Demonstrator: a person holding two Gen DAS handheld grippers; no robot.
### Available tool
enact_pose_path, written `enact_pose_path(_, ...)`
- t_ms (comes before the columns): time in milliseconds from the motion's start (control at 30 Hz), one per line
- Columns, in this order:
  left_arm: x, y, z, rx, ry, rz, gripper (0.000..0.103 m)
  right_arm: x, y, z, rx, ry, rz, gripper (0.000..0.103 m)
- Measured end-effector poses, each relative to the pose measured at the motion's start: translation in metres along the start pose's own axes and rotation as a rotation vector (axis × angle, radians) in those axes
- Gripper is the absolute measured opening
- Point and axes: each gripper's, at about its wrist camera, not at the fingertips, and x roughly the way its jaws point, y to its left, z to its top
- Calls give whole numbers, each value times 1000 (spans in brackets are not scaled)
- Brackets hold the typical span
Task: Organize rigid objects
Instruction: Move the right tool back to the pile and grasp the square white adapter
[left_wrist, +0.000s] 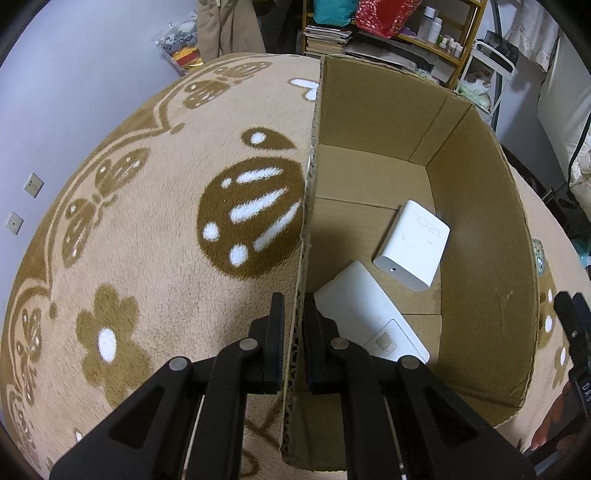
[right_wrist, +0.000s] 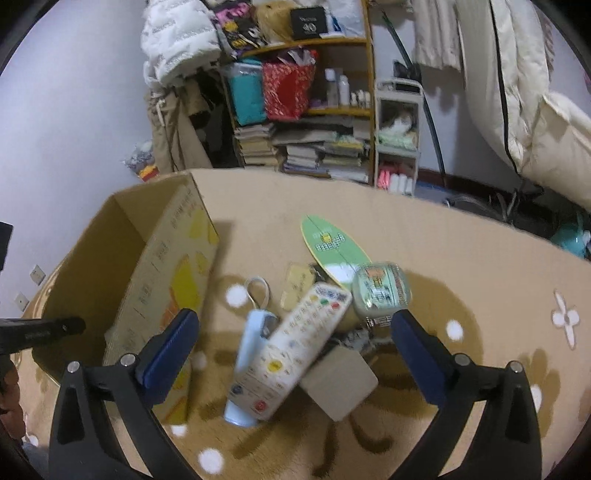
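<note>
In the left wrist view my left gripper is shut on the near left wall of the cardboard box, one finger outside and one inside. Inside the box lie a white charger block and a flat white device. In the right wrist view my right gripper stands wide open above a pile on the carpet: a white remote control, a light blue device under it, a grey square block, a round green case and a green oval board. Nothing touches its fingers.
The cardboard box stands left of the pile on a beige patterned carpet. A yellow tag lies behind the remote. A cluttered bookshelf and a white cart stand at the back wall; bedding hangs at right.
</note>
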Motion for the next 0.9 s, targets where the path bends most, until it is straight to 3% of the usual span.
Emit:
enact_pose_path(300,0,-1,0,4,-1,3,9,15,-29,-22,61,66,-23,103)
enact_pose_path(700,-1,0,0,2,0,0,10,28,-57,-35,209,103,21,103)
enact_pose_path(833,-1,0,0,2,0,0,10,33,-65,-38,289,126,70,89)
enact_pose_path(900,-1,0,0,3,0,0,10,37,-70,-40,340,142,103,77)
